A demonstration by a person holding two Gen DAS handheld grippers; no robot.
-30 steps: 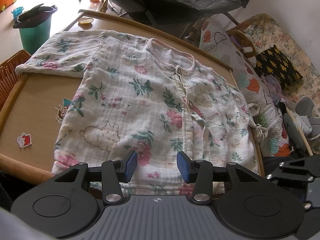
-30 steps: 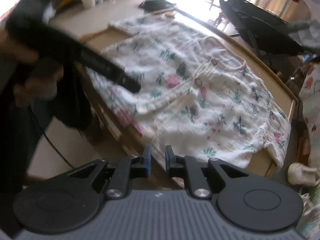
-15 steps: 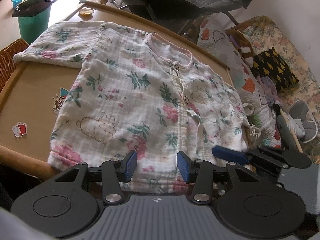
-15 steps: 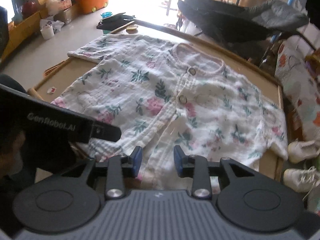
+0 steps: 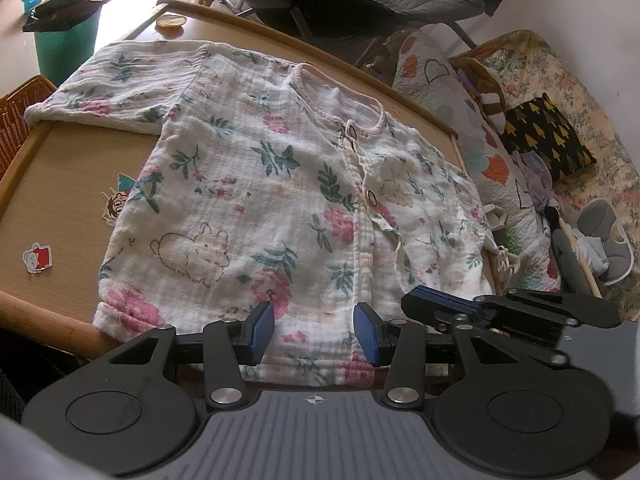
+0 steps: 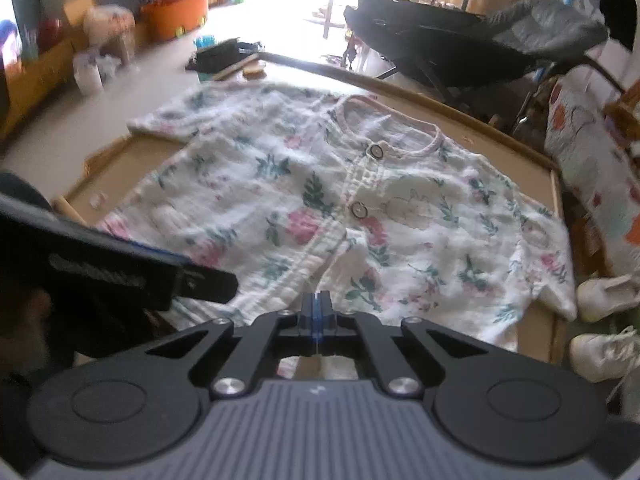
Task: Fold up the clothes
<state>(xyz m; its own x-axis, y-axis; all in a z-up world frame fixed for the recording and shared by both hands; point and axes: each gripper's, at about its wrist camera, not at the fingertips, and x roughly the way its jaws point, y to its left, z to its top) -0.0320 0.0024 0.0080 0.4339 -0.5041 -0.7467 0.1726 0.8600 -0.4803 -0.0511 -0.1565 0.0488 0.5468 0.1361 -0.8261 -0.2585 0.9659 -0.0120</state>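
1. The shirt (image 5: 280, 200) lies flat, front up, on the table (image 5: 60, 184), its hem at the near edge.
2. The left gripper (image 5: 314, 330) hangs over the hem, fingers spread apart, holding nothing.
3. The right gripper (image 6: 316, 312) has its fingers pressed together at the hem; whether cloth is pinched cannot be told.

Both views sit low at the near edge of the tabletop (image 5: 60, 184) and face across it toward the far rim. The left wrist view looks over its own tongs (image 5: 314, 334) at the floral shirt (image 5: 260, 200), close — the hem fills the lower centre. The right wrist view stands slightly further right and is blurred. Both share the shirt (image 6: 340, 208) and the dark chair (image 6: 480, 52) in the upper frame — each also catches the other's tongs at its side.
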